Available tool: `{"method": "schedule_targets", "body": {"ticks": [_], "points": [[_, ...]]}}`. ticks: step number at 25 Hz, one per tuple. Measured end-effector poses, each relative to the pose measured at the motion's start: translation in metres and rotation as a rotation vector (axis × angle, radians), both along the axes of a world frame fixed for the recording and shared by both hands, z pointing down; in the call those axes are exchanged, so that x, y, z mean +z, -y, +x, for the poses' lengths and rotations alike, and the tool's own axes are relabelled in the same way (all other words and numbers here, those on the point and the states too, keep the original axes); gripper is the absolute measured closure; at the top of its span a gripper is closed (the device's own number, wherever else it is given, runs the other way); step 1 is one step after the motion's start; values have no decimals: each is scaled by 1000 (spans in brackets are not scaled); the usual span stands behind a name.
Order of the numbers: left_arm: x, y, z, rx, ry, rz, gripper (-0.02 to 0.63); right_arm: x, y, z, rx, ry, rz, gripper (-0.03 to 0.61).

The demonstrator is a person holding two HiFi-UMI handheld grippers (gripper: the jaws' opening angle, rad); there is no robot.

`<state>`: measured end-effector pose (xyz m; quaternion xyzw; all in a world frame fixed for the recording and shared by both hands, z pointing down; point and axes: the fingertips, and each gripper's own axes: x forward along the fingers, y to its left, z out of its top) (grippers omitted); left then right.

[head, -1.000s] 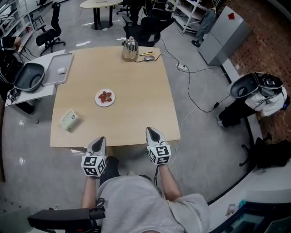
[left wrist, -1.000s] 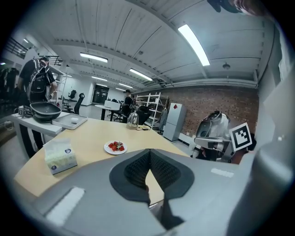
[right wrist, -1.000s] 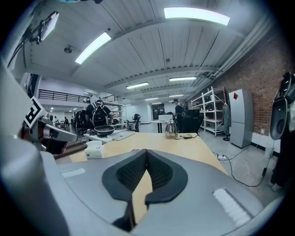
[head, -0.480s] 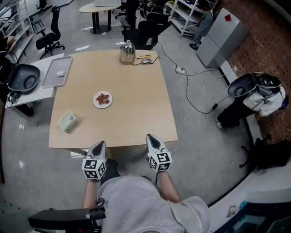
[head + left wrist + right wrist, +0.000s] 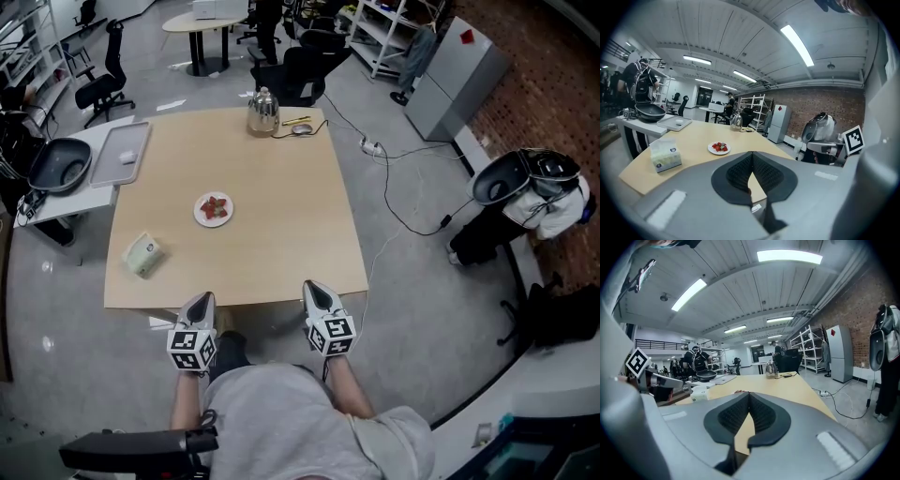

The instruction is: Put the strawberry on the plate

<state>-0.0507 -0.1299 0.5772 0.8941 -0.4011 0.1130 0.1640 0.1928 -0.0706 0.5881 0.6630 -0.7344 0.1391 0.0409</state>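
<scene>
A small white plate (image 5: 214, 210) (image 5: 719, 148) with red strawberries (image 5: 215, 206) (image 5: 720, 146) on it sits left of the middle of the light wooden table (image 5: 272, 206). Both grippers are held at the table's near edge, far from the plate. My left gripper (image 5: 200, 303) (image 5: 752, 153) is shut with nothing between its jaws. My right gripper (image 5: 316, 287) (image 5: 748, 394) is shut and empty too. In the right gripper view the plate is almost wholly hidden behind the jaws.
A green tissue box (image 5: 143, 252) (image 5: 665, 155) lies near the table's left front corner. A metal kettle (image 5: 262, 112) (image 5: 771, 368) stands at the far edge beside cables. A side table with a grey tray (image 5: 126, 154) and a dark pan (image 5: 60, 164) stands to the left.
The head view has shifted slightly, so the table sits a little differently in the picture. Both grippers stay shut at the near edge, and the plate has not moved on the table.
</scene>
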Motion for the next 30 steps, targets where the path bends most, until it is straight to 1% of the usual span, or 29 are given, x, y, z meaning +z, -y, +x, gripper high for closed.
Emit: {"method": "schedule_targets", "body": {"ticks": [30], "points": [[3, 5, 7, 14, 16, -17, 594, 8, 8, -2, -13, -1, -28, 572]]}}
